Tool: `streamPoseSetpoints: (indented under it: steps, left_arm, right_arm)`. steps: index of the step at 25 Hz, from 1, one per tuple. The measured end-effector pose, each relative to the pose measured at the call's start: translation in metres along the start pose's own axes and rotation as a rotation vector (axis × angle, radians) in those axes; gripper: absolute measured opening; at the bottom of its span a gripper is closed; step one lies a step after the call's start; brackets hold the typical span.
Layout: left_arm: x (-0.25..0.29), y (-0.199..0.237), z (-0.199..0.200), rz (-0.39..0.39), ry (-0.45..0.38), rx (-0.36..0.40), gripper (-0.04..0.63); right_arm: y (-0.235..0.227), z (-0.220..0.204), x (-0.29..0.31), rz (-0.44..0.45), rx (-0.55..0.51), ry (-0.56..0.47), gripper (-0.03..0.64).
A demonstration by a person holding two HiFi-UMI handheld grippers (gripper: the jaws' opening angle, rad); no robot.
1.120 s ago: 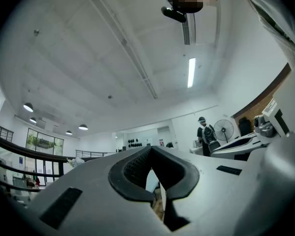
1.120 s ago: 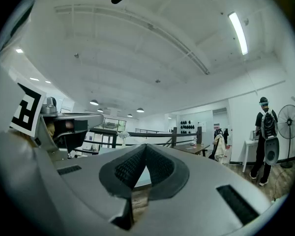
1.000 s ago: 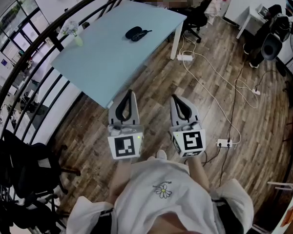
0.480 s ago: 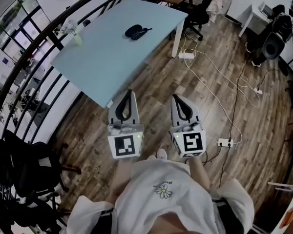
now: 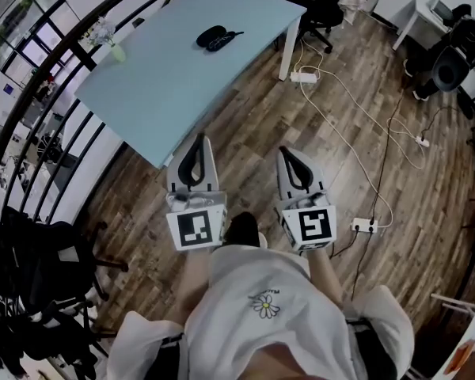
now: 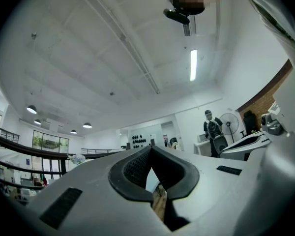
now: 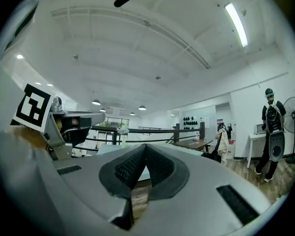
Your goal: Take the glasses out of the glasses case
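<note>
Pale-blue worktop (image 5: 182,85): at 11 o'clock from the grippers;
Glasses case (image 5: 211,35): dark; on worktop's far end, 12 o'clock;
Left gripper (image 5: 201,139): jaws pressed together, empty;
Right gripper (image 5: 288,153): jaws likewise pressed together, empty

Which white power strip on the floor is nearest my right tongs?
The power strip beside the right tongs' marker cube; the others lie farther off, one by the table leg.

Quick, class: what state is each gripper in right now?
Left gripper: closed, holding nothing.
Right gripper: closed, holding nothing.
</note>
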State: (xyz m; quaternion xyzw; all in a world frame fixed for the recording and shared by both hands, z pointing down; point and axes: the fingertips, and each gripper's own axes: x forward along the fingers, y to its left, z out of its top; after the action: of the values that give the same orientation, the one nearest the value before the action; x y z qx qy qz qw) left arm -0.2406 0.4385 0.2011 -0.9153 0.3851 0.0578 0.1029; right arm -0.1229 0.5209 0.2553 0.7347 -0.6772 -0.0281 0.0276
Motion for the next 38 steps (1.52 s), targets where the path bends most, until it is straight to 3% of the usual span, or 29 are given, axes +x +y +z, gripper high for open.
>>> streamPoseSetpoints:
  steps: [6,11,16,19,23,30,35,38]
  left_arm:
    - [0.027,0.006,-0.001,0.017,-0.007,0.012,0.015]
    - [0.062,0.015,0.005,0.019,-0.109,0.042,0.015]
    - [0.119,0.023,0.0,-0.009,-0.153,0.082,0.015]
    - [0.156,0.022,-0.012,-0.007,-0.158,0.055,0.015]
    - [0.21,0.033,-0.022,0.001,-0.165,0.072,0.015]
    - [0.335,0.086,-0.039,0.024,-0.129,0.058,0.015]
    - [0.412,0.124,-0.056,0.078,-0.137,0.075,0.015]
    - [0.446,0.151,-0.073,0.132,-0.113,0.033,0.015]
  right_arm:
    - [-0.024,-0.003,0.009,0.001,0.047,-0.011,0.009]
    - [-0.044,-0.007,0.026,-0.016,0.026,-0.014,0.009]
    - [-0.067,-0.011,0.062,-0.023,0.02,-0.033,0.009]
    - [-0.087,-0.018,0.087,-0.028,-0.001,-0.018,0.009]
    - [-0.113,-0.024,0.147,-0.038,0.01,0.004,0.009]
    - [-0.15,-0.001,0.291,0.047,-0.023,-0.003,0.009]
    - [-0.175,0.008,0.396,0.121,-0.055,-0.025,0.009]
    - [-0.18,0.009,0.449,0.152,-0.026,-0.018,0.009]
